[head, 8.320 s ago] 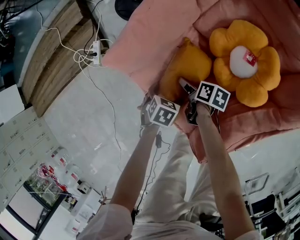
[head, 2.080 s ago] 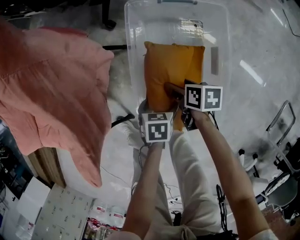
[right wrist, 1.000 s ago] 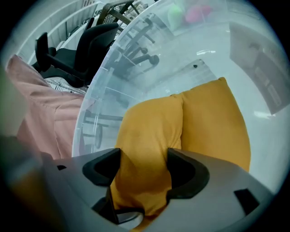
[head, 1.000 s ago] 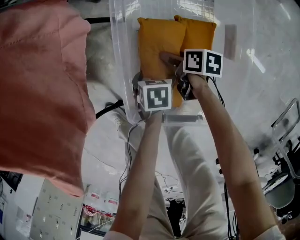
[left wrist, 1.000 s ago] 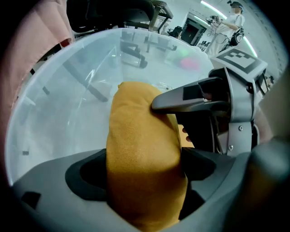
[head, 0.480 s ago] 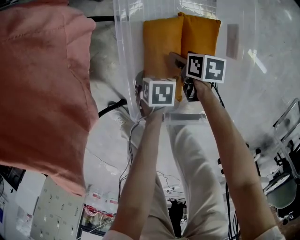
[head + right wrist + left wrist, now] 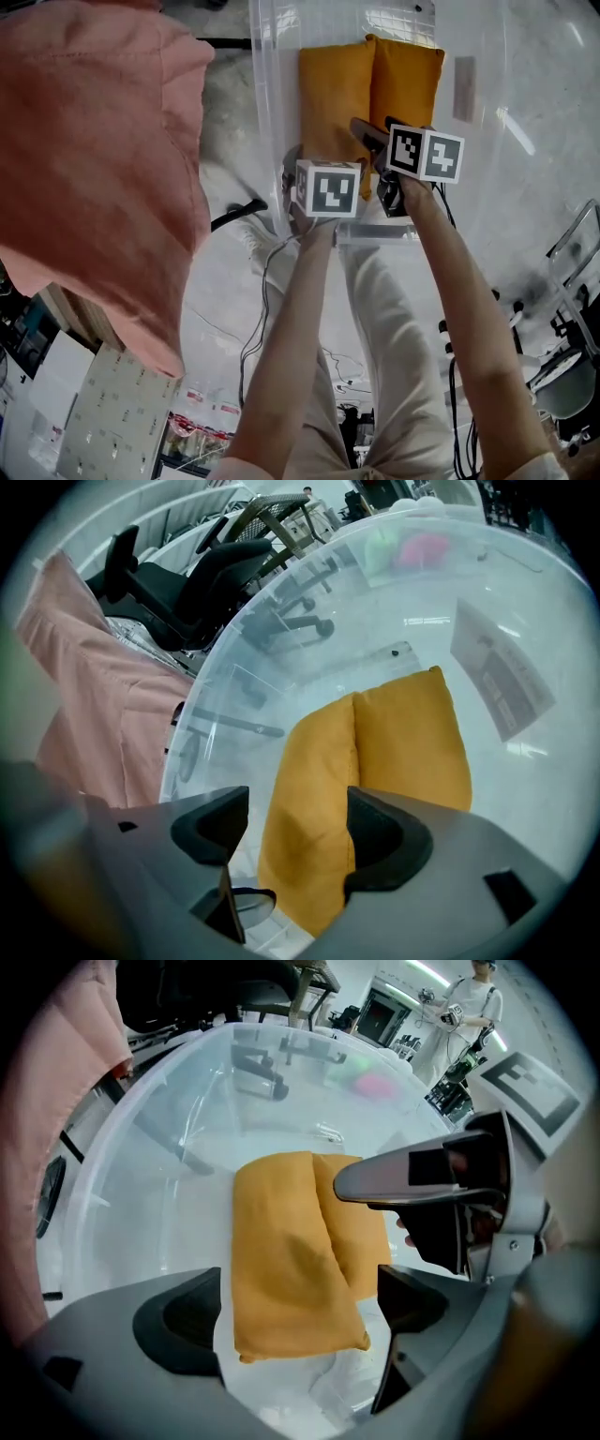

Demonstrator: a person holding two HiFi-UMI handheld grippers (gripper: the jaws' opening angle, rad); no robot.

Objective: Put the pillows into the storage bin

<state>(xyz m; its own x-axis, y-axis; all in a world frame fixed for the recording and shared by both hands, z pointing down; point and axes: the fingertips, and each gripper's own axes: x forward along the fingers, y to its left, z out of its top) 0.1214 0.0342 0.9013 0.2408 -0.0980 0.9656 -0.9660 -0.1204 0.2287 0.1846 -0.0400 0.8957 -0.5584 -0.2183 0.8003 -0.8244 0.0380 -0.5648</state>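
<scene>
Pillow (image 7: 370,89) lies folded in storage bin (image 7: 267,141), near end beneath left tongs (image 7: 295,1316) and right tongs (image 7: 298,834), both spread and empty. Bin floor is bare toward the right wall.

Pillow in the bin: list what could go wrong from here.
1. The pillow lies folded in the bin; it may spring open against the wall.
2. The open left gripper and right gripper hang close together above it; they could knock each other or snag the fabric.
</scene>
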